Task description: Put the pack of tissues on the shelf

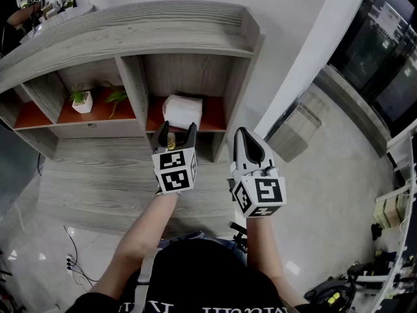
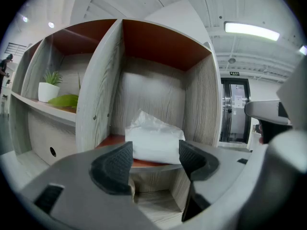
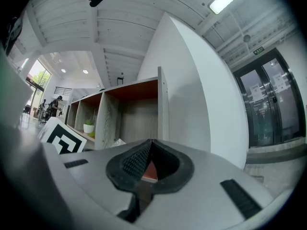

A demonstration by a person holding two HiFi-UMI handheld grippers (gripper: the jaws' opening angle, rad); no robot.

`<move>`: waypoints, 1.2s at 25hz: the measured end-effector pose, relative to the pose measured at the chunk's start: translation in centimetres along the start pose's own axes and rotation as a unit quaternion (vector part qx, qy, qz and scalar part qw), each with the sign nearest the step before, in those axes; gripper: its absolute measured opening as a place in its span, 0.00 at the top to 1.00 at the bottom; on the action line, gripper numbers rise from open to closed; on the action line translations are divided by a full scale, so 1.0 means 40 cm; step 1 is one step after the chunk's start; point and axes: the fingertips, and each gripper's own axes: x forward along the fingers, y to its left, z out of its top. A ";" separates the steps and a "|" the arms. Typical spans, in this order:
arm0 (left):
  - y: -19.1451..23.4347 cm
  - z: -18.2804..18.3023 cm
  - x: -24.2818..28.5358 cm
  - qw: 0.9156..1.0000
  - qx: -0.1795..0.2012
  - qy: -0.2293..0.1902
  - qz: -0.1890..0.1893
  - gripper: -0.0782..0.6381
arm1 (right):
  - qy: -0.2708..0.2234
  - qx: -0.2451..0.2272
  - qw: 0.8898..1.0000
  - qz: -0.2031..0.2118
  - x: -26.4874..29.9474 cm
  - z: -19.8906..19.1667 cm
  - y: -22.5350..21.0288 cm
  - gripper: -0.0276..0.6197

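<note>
The white pack of tissues point(image 1: 182, 111) lies on the red-brown board of the shelf's point(image 1: 130, 25) right compartment. In the left gripper view the pack of tissues point(image 2: 153, 140) rests beyond the jaws, apart from them. My left gripper point(image 1: 177, 131) is held open just in front of that compartment, with nothing between its fingers. In its own view the left gripper point(image 2: 154, 158) shows two dark ribbed pads point(image 2: 112, 164) spread wide. My right gripper point(image 1: 244, 139) hovers to the right of the shelf's side wall, shut and holding nothing. In the right gripper view the right gripper point(image 3: 150, 150) has its jaws meeting at the tips.
A small potted plant point(image 1: 81, 100) and a green leaf point(image 1: 117, 96) sit in the compartment to the left. A white pillar point(image 1: 313, 51) rises right of the shelf, with a low wooden box point(image 1: 296, 132) at its foot. Cables point(image 1: 70, 256) lie on the floor at the left.
</note>
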 end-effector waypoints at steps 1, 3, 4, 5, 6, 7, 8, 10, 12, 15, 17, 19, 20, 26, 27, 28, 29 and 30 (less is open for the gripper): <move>0.000 0.000 0.003 1.000 0.001 0.001 0.002 0.46 | 0.000 0.000 1.000 0.000 0.000 0.000 0.000 0.93; 0.000 -0.001 0.010 1.000 0.003 0.003 0.006 0.46 | 0.001 -0.001 1.000 0.000 -0.001 0.000 0.000 0.93; 0.000 0.000 0.012 1.000 0.004 0.004 0.008 0.46 | 0.001 -0.001 1.000 0.000 -0.002 0.000 0.000 0.93; -0.001 0.000 0.015 1.000 0.005 0.005 0.008 0.46 | 0.001 -0.001 1.000 0.000 -0.002 0.000 0.000 0.93; -0.002 0.001 0.018 1.000 0.006 0.006 0.009 0.46 | 0.001 -0.001 1.000 -0.001 -0.003 0.000 -0.001 0.93; -0.003 0.001 0.021 1.000 0.007 0.007 0.009 0.46 | 0.002 -0.001 1.000 -0.001 -0.004 0.000 -0.001 0.93; -0.004 0.001 0.024 1.000 0.006 0.008 0.009 0.46 | 0.002 -0.001 1.000 -0.002 -0.006 0.000 -0.001 0.93; -0.004 -0.001 0.030 1.000 0.005 0.011 0.009 0.46 | 0.004 0.000 1.000 -0.002 -0.007 -0.002 0.000 0.93; -0.003 -0.003 0.034 1.000 0.004 0.016 0.010 0.46 | 0.005 0.000 1.000 0.000 -0.009 -0.004 0.003 0.93; -0.002 -0.002 0.035 1.000 0.003 0.017 0.008 0.46 | 0.006 -0.001 1.000 0.002 -0.012 -0.005 0.011 0.93; -0.004 0.003 0.030 1.000 0.004 0.014 0.003 0.46 | 0.005 -0.002 1.000 0.002 -0.013 -0.003 0.014 0.93; -0.006 0.010 0.020 1.000 0.007 0.011 -0.001 0.46 | 0.004 -0.002 1.000 0.002 -0.015 0.000 0.017 0.93; -0.006 0.013 0.014 1.000 0.009 0.010 -0.003 0.46 | 0.004 -0.002 1.000 0.002 -0.017 0.001 0.019 0.93; 0.001 0.043 -0.032 0.999 0.027 -0.016 -0.018 0.46 | 0.006 -0.003 1.000 0.006 -0.022 -0.004 0.038 0.93; 0.004 0.050 -0.039 0.999 0.031 -0.022 -0.024 0.46 | 0.006 -0.003 1.000 0.007 -0.021 -0.005 0.041 0.93; 0.007 0.057 -0.045 0.999 0.034 -0.027 -0.031 0.46 | 0.006 -0.003 1.000 0.008 -0.019 -0.005 0.044 0.93; 0.011 0.062 -0.051 0.998 0.036 -0.031 -0.039 0.46 | 0.006 -0.003 1.000 0.008 -0.018 -0.006 0.047 0.93; 0.015 0.067 -0.057 0.998 0.036 -0.035 -0.047 0.46 | 0.006 -0.002 1.000 0.008 -0.018 -0.006 0.050 0.93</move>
